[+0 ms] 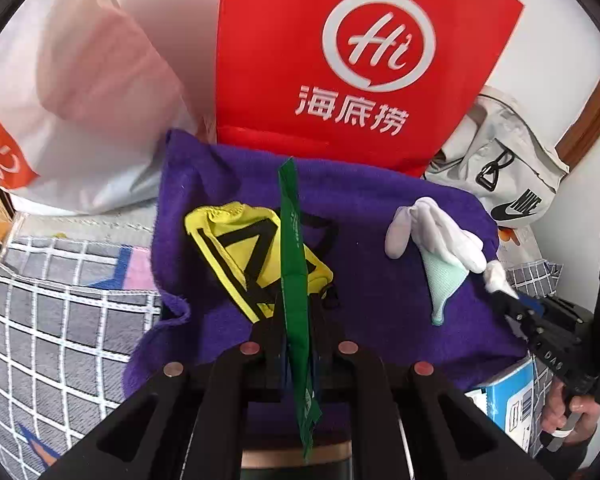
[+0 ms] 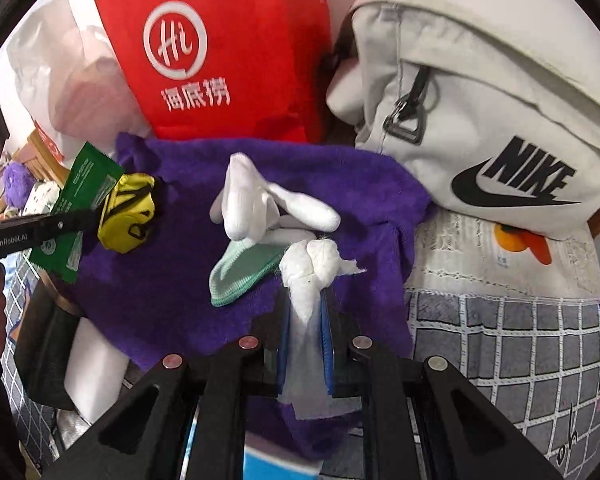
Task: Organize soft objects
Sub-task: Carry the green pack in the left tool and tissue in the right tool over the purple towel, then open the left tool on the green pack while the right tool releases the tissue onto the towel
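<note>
A purple towel (image 1: 372,248) lies spread in front of a red bag; it also shows in the right wrist view (image 2: 172,288). On it lie a yellow and black pouch (image 1: 236,248), also seen in the right wrist view (image 2: 130,216), and a white glove with a mint green cuff (image 1: 436,240), also seen there (image 2: 260,208). My left gripper (image 1: 296,312) is shut on a green packet (image 1: 294,264), held on edge over the pouch. My right gripper (image 2: 306,300) is shut on a crumpled white tissue (image 2: 312,264) beside the glove's cuff.
A red bag (image 1: 340,60) with a white logo stands behind the towel. A white plastic bag (image 1: 72,92) is to its left and a grey Nike bag (image 2: 480,120) to its right. A grey checked cloth (image 1: 52,320) covers the surface. A blue and white box (image 1: 512,400) sits under the towel's edge.
</note>
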`<state>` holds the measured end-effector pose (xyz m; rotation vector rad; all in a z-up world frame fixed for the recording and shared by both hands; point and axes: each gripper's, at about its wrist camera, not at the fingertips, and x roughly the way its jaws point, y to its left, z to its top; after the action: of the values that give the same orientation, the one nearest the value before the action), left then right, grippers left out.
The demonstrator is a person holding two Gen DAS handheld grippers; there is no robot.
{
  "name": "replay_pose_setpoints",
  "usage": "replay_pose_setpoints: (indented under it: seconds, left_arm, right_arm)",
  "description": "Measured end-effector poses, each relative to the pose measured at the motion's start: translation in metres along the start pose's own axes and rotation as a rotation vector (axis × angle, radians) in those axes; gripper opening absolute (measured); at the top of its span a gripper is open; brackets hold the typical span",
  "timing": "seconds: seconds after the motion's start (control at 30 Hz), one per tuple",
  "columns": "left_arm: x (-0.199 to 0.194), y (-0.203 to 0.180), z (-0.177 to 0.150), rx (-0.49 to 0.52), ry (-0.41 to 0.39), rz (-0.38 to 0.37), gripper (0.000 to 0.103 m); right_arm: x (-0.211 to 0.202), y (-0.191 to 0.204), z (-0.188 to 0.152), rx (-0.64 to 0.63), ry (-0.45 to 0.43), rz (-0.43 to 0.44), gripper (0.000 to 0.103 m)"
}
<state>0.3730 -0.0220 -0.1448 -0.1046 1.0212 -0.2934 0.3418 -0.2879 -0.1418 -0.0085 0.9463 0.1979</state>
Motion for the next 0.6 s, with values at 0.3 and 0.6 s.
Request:
replay_pose_setpoints:
  seconds: [0.3,0.6]
  left_arm:
    - [0.019,0.004,0.004,0.009,0.041,0.007,0.009]
    - [0.017,0.008,0.006,0.030,0.037,0.036,0.032]
  right_arm:
    - [0.019,-0.001,0.003,-0.014,0.046,-0.008,0.015]
    - [0.020,0.007,0.002,-0.034,0.028,-0.031,0.057]
